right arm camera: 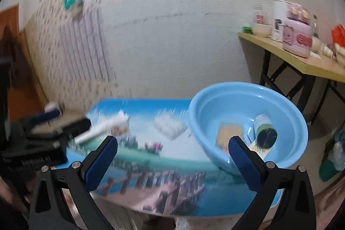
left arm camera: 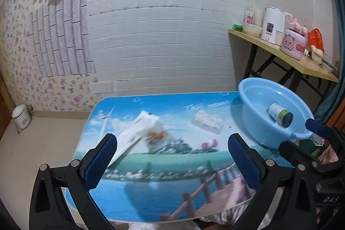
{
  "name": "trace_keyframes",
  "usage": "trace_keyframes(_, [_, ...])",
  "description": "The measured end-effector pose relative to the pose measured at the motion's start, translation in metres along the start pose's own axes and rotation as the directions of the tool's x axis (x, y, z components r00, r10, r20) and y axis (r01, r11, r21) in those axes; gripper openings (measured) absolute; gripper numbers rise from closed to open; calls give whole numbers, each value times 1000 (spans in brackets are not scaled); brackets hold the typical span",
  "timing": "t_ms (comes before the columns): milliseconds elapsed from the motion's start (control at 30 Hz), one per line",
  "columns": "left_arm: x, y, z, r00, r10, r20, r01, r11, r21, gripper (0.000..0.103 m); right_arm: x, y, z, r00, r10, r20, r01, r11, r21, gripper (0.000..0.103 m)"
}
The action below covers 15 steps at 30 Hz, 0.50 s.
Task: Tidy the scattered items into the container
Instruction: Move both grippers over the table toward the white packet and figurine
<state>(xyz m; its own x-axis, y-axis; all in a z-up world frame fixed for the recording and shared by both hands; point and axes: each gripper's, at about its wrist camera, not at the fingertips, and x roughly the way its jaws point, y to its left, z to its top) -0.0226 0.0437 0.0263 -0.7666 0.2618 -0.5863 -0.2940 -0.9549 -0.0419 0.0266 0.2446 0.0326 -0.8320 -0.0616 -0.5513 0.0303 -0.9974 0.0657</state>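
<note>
A light blue basin (left arm camera: 254,96) (right arm camera: 286,105) stands on the right end of a picture-printed table (left arm camera: 172,186) (right arm camera: 172,197). In it lie a can with a dark end (left arm camera: 280,114) (right arm camera: 265,133) and a flat orange packet (right arm camera: 228,133). On the table lie a white packet with an orange print (left arm camera: 142,130) (right arm camera: 103,128), a clear white-filled pack (left arm camera: 208,122) (right arm camera: 170,126) and a small pink-and-white item (left arm camera: 209,143) (right arm camera: 153,146). My left gripper (left arm camera: 172,156) is open and empty above the table's near side. My right gripper (right arm camera: 172,156) is open and empty, its right finger in front of the basin.
A wooden side table (left arm camera: 286,55) (right arm camera: 301,61) at the right carries a kettle, bowl, bottle and pink appliance. A white bin (left arm camera: 21,116) stands on the floor at left. The right gripper's body (left arm camera: 312,143) shows at the left view's right edge.
</note>
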Motion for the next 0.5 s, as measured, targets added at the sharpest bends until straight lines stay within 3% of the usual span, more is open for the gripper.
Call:
trace_keyframes(167, [-1,29,-22,998,45,-35,-46,998,-31,103,0,23,-16,996,81,-36,-82,996,-27,103])
trace_keyframes(500, [-9,50,-26,997,72,-30,-73,995,-67,103,-1,36,-21,993,105,-47,-107,993,-40,103])
